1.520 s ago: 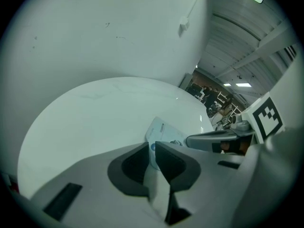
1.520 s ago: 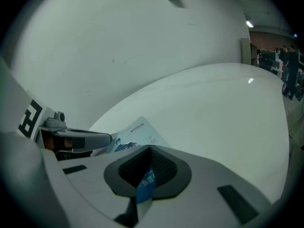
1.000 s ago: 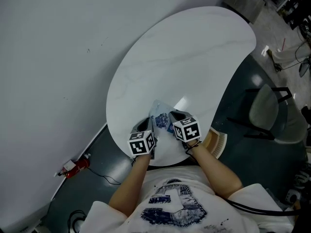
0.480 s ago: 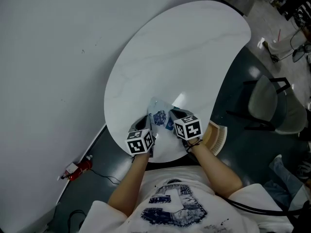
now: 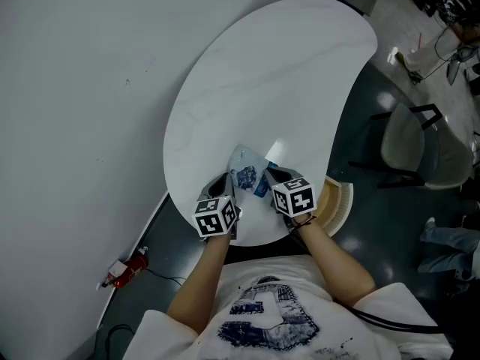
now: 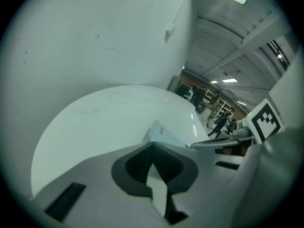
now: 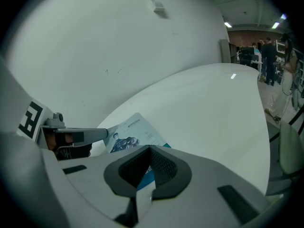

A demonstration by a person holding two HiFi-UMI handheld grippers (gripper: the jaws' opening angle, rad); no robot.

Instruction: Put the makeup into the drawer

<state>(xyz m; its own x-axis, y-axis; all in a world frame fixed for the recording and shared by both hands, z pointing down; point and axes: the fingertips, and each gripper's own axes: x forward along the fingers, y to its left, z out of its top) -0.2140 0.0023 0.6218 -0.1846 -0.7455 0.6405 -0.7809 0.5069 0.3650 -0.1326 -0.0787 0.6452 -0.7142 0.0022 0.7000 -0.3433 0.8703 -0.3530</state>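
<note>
A flat clear makeup packet [image 5: 246,172] with a blue and dark print hangs just above the near edge of the white table [image 5: 262,88]. My left gripper [image 5: 229,189] is shut on its left edge, and my right gripper [image 5: 267,177] is shut on its right edge. In the left gripper view the packet's pale side [image 6: 164,136] runs out from between the shut jaws of the left gripper [image 6: 153,171]. The right gripper view shows the printed face of the packet [image 7: 129,137] ahead of the right gripper [image 7: 146,171], with a blue corner pinched in the pads. No drawer is in view.
A grey wall runs along the table's left side. A pale chair [image 5: 420,152] stands on the dark floor at the right. A round ribbed tan object [image 5: 337,205] sits by my right forearm. A small red item [image 5: 124,272] with a cable lies on the floor at lower left.
Both grippers keep their hold on the packet at the table's near edge. Only the head view has shifted a little.
</note>
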